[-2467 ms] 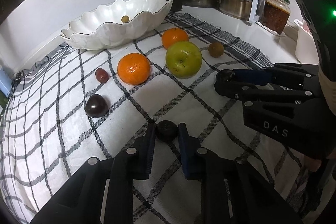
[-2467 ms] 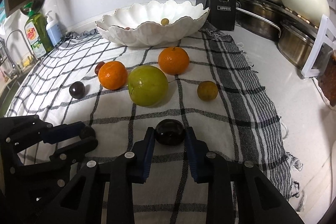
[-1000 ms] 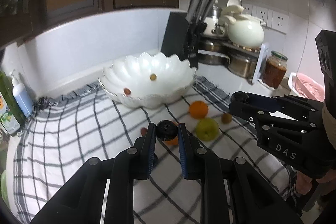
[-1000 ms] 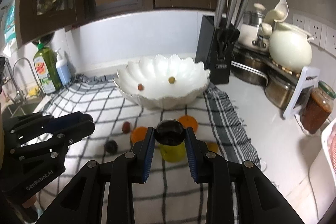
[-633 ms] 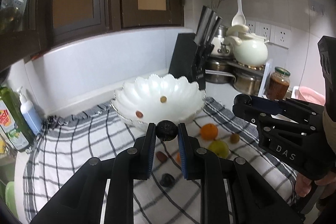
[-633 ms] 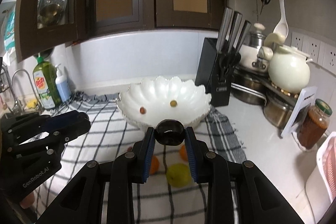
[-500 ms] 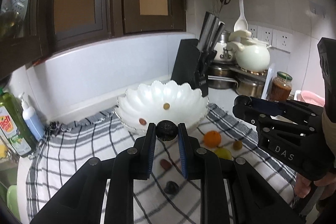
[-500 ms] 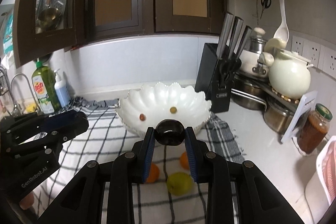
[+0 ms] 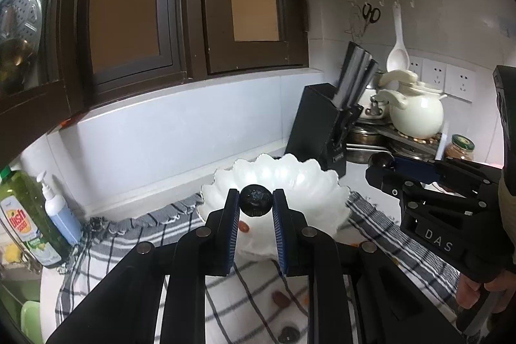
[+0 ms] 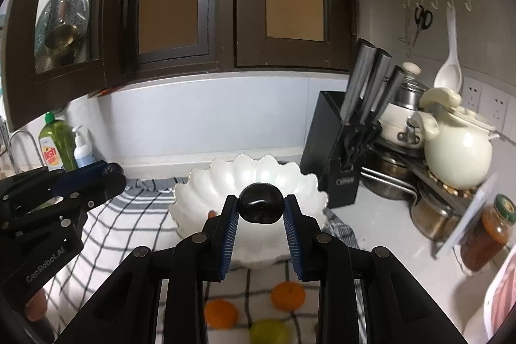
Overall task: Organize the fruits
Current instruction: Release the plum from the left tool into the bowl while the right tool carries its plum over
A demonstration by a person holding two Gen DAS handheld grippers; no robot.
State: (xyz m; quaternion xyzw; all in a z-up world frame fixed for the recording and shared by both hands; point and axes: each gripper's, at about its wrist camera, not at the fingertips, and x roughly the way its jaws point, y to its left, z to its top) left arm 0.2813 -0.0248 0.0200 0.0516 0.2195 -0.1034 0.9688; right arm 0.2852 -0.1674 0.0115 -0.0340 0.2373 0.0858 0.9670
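1. Gripping a small dark wrinkled fruit [image 9: 256,204], the left hand-held gripper [image 9: 256,208] hangs high above the bench, in front of the white scalloped bowl [image 9: 300,182].
2. Right hand-held gripper [image 10: 261,210] is clenched on a glossy dark plum [image 10: 260,208], likewise raised in front of the same bowl [image 10: 225,179].
3. Bowl sits on a black-and-white checked cloth [image 10: 129,208]; one small reddish fruit [image 9: 244,227] shows inside it.
4. On the cloth near the camera: two oranges [image 10: 221,314] [image 10: 287,295] and a green apple [image 10: 269,331].
5. Knife block [image 10: 335,150] stands right of the bowl; dish soap bottle [image 10: 53,144] far left.
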